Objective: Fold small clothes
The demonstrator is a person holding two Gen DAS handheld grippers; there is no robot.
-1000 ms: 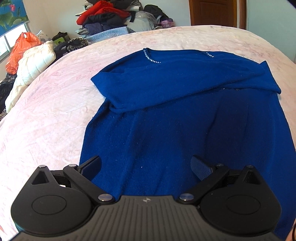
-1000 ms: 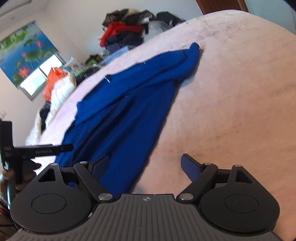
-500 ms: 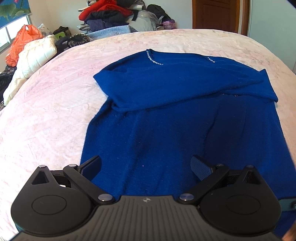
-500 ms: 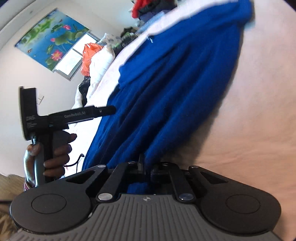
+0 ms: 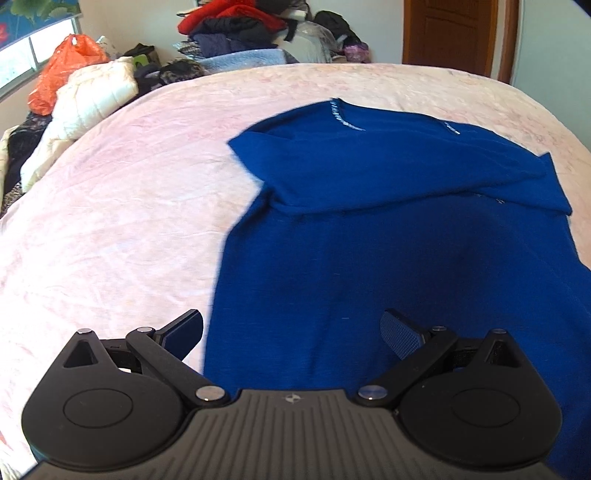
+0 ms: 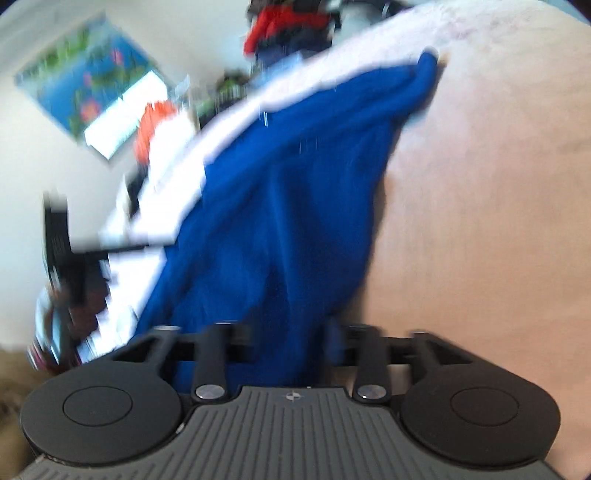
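While one blue sweater lies flat, two grippers hover

You will find no readable words or numbers in either view. The only sign is a small four-pointed emblem at six o'clock on each ribbed grey gripper housing; lettering on the other black handheld gripper, at nine o'clock, is too blurred.

Pink bedspread, heaped clothes, orange bag, wooden door, lotus poster
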